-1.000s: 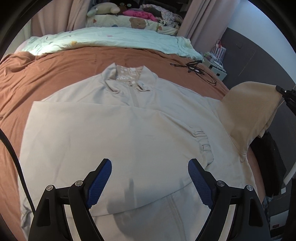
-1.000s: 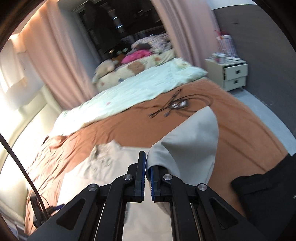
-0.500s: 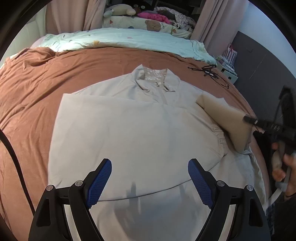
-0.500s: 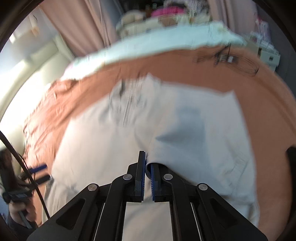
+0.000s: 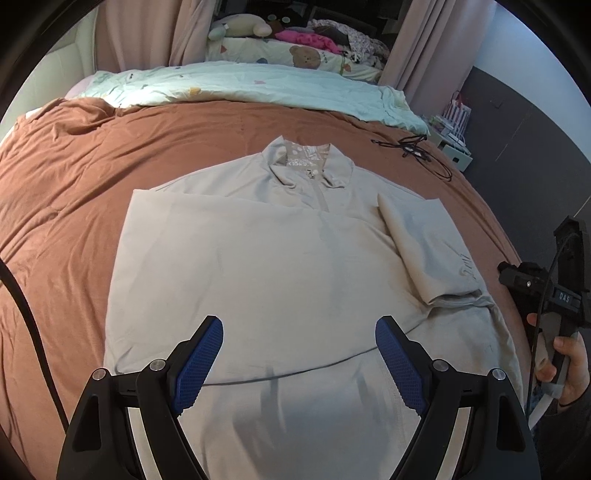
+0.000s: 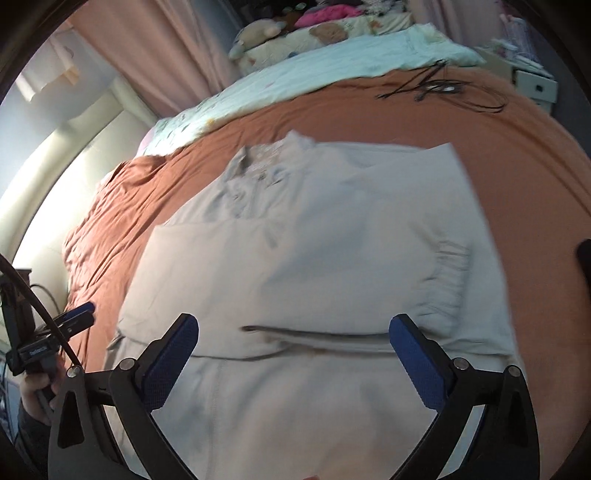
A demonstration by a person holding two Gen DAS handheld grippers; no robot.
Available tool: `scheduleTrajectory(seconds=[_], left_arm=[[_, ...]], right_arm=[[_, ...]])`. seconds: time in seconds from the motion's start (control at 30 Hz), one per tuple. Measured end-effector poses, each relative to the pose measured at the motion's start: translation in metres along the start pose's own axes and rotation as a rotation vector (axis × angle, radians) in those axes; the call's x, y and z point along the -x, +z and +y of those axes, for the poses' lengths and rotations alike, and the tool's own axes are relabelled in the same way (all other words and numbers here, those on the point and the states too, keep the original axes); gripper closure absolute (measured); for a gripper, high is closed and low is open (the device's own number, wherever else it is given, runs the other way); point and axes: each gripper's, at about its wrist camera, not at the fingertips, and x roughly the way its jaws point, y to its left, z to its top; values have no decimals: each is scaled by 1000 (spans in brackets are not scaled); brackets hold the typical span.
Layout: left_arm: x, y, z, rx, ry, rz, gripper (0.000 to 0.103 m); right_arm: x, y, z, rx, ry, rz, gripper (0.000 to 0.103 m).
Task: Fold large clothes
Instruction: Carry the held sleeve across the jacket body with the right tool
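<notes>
A beige zip-front jacket (image 5: 280, 258) lies flat, collar away from me, on the brown bedspread (image 5: 74, 184). One sleeve is folded across its chest. The other sleeve (image 5: 424, 240) lies folded inward on the jacket's right side. My left gripper (image 5: 299, 354) hovers open over the lower front with nothing between its fingers. My right gripper (image 6: 293, 354) hangs over the jacket (image 6: 332, 240) near the hem; its jaws are opening wide and nothing is between them. In the left wrist view a hand holds the right gripper (image 5: 546, 295) at the right edge.
A mint quilt (image 5: 258, 85) and plush toys (image 5: 240, 29) lie at the head of the bed. Black cables (image 5: 417, 147) rest on the bedspread beyond the jacket's right shoulder. A white bedside cabinet (image 6: 535, 85) stands past the bed's right edge.
The right gripper came down with the sleeve, let it go and opened; the sleeve now rests folded on the jacket. The left gripper drew back slightly, still open.
</notes>
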Motion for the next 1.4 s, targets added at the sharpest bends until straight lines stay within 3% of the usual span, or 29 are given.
scheduleTrajectory(seconds=[0.17,0.3,0.4,0.5,0.53,0.57,0.6,0.7,0.8,0.87,1.13,1.4], left_arm=[[-7,-1,-7,-7,-10,6,17],[-20,-2,-7,-13,-9,21,17],[-30,-5,-4,-8,-6,37,17],[-36,-8,2,-3,2,49,17],[-38,-8,4,-1,6,52,17],[-38,-9,7,3,10,55,17],[-38,-10,10,7,13,57,17],[-32,-12,19,29,15,49,17],[-20,-14,26,48,10,35,17],[-11,-15,29,52,14,25,17],[33,-15,43,78,13,-31,17],[74,-19,68,102,53,-68,17]], right_arm=[[18,-6,-73,-126,-34,-16,3],[3,-13,-104,-202,-57,26,25],[-13,-17,-128,-279,-70,61,32],[-22,-14,-137,-318,-24,68,36],[-23,-14,-139,-316,-24,69,41],[-25,-11,-140,-311,-19,75,53],[-31,-9,-135,-308,-5,88,65],[-35,-4,-125,-281,-23,115,74],[-20,5,-109,-233,-13,78,81],[-7,13,-91,-195,12,49,100],[41,26,10,4,67,-18,100],[28,27,108,174,106,-10,101]])
